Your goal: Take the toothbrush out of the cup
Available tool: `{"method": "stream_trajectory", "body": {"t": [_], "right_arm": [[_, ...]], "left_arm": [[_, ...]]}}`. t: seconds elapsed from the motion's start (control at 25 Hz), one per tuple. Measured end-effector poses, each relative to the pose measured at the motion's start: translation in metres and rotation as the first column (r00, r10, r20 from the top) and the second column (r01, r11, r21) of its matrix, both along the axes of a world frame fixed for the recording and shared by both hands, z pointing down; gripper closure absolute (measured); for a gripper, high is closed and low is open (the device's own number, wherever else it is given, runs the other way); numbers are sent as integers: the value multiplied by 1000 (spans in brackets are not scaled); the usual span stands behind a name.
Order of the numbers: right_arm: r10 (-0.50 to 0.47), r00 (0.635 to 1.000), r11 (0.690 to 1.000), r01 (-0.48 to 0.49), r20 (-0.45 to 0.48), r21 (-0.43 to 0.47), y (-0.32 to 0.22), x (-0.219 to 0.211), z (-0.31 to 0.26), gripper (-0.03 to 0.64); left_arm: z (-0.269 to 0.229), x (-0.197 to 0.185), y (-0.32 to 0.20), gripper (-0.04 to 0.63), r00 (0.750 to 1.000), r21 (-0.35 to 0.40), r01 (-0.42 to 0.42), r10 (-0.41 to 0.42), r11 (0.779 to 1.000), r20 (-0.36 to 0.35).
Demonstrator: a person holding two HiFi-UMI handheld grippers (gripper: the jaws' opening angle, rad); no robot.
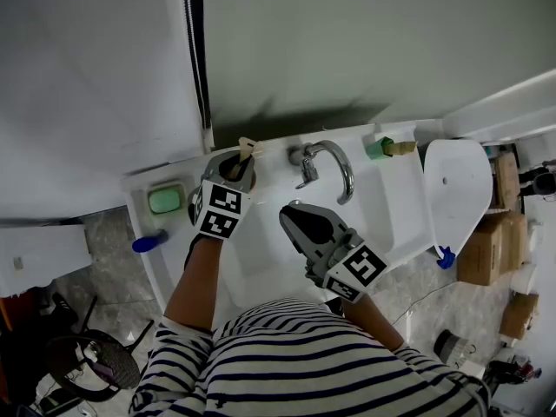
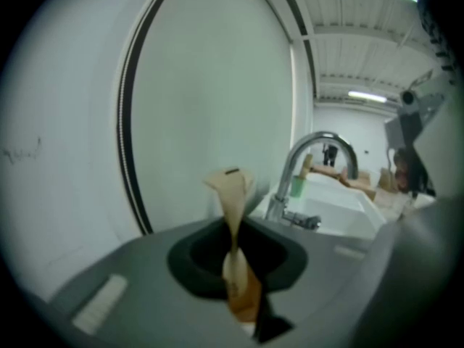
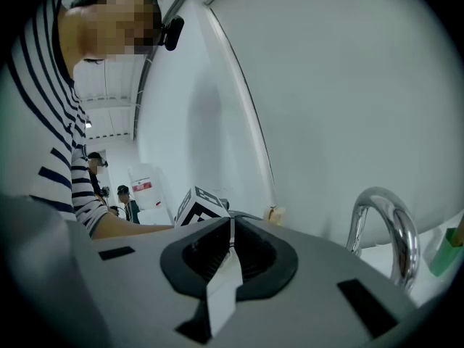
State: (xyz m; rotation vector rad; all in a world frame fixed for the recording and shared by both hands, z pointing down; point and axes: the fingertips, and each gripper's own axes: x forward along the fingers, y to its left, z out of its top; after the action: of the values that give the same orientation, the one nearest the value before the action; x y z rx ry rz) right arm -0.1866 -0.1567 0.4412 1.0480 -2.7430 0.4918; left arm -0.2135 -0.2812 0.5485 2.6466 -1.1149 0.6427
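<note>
The white sink [image 1: 395,207] fills the middle of the head view, with the chrome faucet [image 1: 337,165] at its back edge. The task's thing lies on the back left corner of the sink rim, left of the faucet, and that is where the left gripper [image 1: 234,168] sits. The right gripper [image 1: 292,212] hangs over the basin to the right of the left one, well apart from that corner, so the left hand is clearly the nearer one and the one placed to lift.

The toothbrush [image 2: 232,194] stands close to upright, its long axis running up from between the left gripper's jaws, with the pale head end poking above them. The coming move therefore looks like a straight pull upward along that axis.

The left gripper is clamped on the tan handle, with the jaws drawn in against it. The cup itself is probably directly beneath, but the gripper covers it in the head view, so I cannot tell how deep the brush sits.

The right gripper is clenched with nothing between its jaws.
</note>
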Motion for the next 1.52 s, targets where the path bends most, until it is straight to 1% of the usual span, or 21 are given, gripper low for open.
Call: {"method": "stream_trajectory", "body": {"t": [0.16, 0.28, 0.56, 0.96, 1.2, 1.52], "right_arm": [[3, 1000, 1000, -3, -3, 7, 2, 2, -2, 607], [1, 1000, 1000, -1, -4, 22, 5, 3, -5, 607], [0, 1000, 999, 0, 5, 50, 16, -3, -18, 607], [2, 1000, 996, -3, 14, 92, 33, -7, -36, 607], [6, 1000, 993, -8, 16, 118, 46, -7, -47, 607], [12, 1000, 989, -16, 29, 144, 64, -11, -55, 607]], "left_arm": [[-7, 0, 0, 558, 999, 4, 14, -14, 1000, -39], [-16, -1, 2, 560, 998, 12, 19, -18, 1000, -55], [-48, -8, 9, 565, 992, 44, 38, -32, 998, -124], [-77, -15, 22, 566, 987, 85, 46, -32, 995, -159], [-105, -16, 36, 566, 983, 136, 47, -21, 990, -184], [-152, -23, 59, 566, 977, 231, 49, 1, 972, -213]]}}
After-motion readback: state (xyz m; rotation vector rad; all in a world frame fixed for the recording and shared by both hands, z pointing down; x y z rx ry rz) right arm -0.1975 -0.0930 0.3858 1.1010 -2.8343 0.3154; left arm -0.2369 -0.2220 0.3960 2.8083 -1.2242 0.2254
